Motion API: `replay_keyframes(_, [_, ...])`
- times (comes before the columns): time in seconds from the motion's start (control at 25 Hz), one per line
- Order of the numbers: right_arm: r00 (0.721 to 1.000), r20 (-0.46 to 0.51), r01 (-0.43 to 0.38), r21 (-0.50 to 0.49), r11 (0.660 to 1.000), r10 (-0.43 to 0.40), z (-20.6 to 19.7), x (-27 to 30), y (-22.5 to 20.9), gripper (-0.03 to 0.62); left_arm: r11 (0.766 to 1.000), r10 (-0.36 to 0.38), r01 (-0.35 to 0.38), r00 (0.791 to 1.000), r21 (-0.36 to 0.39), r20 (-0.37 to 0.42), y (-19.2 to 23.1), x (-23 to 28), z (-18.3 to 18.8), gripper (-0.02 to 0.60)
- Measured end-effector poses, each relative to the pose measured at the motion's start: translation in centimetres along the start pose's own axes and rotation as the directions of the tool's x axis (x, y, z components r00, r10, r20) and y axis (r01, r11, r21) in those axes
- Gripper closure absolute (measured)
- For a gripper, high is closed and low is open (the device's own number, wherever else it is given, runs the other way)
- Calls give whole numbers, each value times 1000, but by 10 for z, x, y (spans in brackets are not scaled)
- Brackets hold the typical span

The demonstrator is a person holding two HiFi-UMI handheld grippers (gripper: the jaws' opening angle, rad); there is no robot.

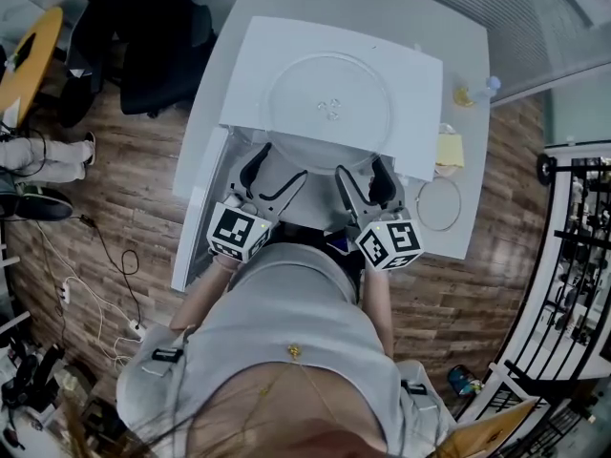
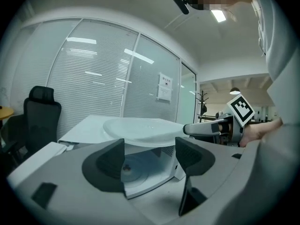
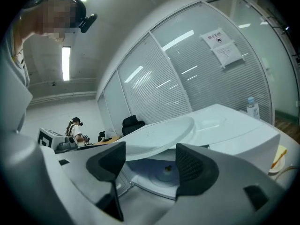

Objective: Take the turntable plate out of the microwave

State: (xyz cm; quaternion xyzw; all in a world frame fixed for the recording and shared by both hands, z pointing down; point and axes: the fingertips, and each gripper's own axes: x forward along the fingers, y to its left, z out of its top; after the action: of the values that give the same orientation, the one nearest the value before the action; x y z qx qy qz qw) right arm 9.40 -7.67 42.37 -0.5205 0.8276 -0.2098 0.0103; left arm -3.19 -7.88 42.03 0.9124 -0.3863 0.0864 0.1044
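Note:
The clear glass turntable plate [image 1: 329,98] lies flat on top of the white microwave [image 1: 263,55], its near rim overhanging the front. Below it the cavity stands open, with the drive hub [image 3: 166,170] showing on its floor. My left gripper [image 1: 280,170] and right gripper [image 1: 360,172] hover side by side just in front of the opening, both open and empty. Seen from the left gripper view, the plate [image 2: 140,129] sits above and beyond the left gripper [image 2: 150,161]. The right gripper view shows the plate [image 3: 159,135] likewise above the right gripper [image 3: 150,165].
The microwave door [image 1: 196,227] hangs open at the left. On the white table [image 1: 473,227] to the right lie a clear ring [image 1: 439,203], a yellow item [image 1: 449,149] and a small bottle [image 1: 487,86]. A black office chair [image 1: 153,36] stands at the far left.

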Motion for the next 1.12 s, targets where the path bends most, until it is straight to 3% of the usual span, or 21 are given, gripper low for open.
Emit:
replay_keyframes(0.32, [999,-27,47,-17,999,-48,2,6,0,281,1000,-8,8,1000,30,-9,7,7,3,244])
replay_keyframes(0.52, [991,-45,128,-13,992,-129,2,4,-3,281,1000,-22,22,1000,21,-7,9,11,4,244])
replay_keyframes(0.68, [982,-15,186,-137,973,-190,8,-1,-3,279,999,-21,21,1000,45,-2,8,15,6,244])
replay_keyframes(0.76, [982,-12,183,-179,967,-188,8,-1,-2,279,998,-31,31,1000,46,-4,9,17,7,244])
replay_keyframes(0.92, [988,-35,147,-129,981,-153,6,3,-5,279,998,-48,48,999,44,-4,13,22,8,244])
replay_keyframes(1.12, [984,-33,171,-122,978,-176,9,11,-8,279,997,-48,48,999,67,-3,18,30,12,244])
